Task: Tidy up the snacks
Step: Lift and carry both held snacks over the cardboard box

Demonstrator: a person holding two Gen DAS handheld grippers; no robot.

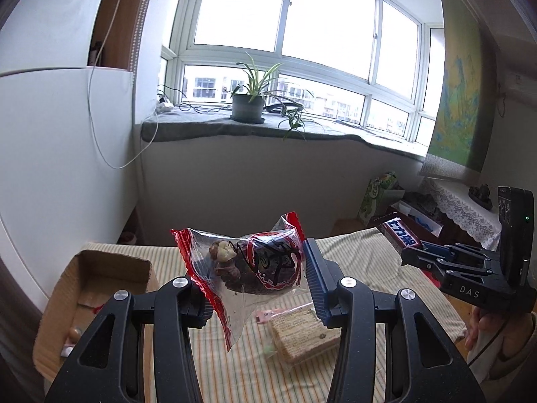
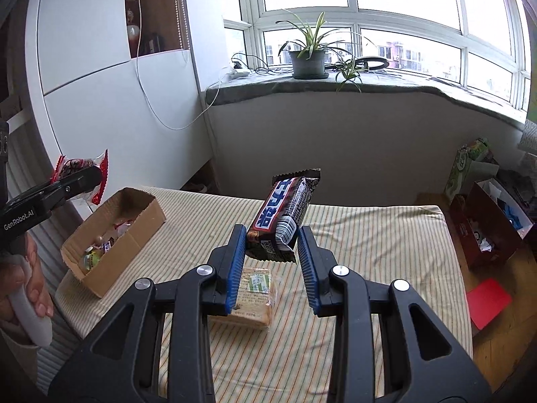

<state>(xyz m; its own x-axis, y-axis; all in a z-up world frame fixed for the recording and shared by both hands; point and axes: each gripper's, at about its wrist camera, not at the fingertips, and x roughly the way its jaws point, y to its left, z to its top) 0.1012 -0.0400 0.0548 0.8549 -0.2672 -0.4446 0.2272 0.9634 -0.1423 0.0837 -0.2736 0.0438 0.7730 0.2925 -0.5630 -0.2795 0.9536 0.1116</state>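
Left wrist view: the left gripper pinches a clear bag with red edges, brown treats inside, up in the air above the striped cloth. At 3 o'clock the right gripper, marked "DAS", clamps a dark candy bar with blue and white letters. Right wrist view shows that bar tilted up between the blue pads, a barcode on its side. At 9 o'clock the other tool reads "GenRobot.AI". A wrapped cracker pack lies at 6 o'clock. A cardboard box with snacks sits at 9 o'clock.
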